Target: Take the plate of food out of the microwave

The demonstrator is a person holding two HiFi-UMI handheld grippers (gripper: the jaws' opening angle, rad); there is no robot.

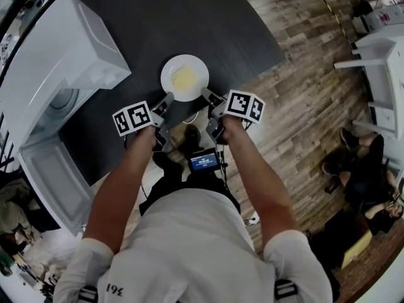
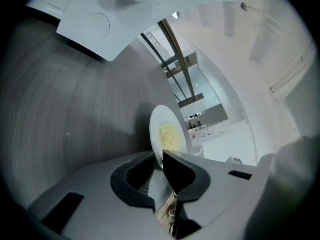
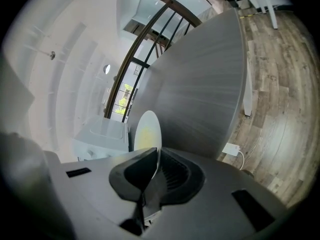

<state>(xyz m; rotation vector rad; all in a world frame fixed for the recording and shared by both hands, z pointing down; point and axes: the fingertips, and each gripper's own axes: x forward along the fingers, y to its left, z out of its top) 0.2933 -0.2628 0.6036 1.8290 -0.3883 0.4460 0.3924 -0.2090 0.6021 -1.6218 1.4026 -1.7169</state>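
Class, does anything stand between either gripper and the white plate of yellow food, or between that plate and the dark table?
Nothing visible does. The left gripper and right gripper each clamp the white plate of yellow food by its rim, and the dark table around it is bare.

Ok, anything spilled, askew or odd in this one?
Nothing stands out: yellow food lies wholly on the round white plate, gripped at its rim by left claw and right claw over the dark grey table. The white microwave's door is open.
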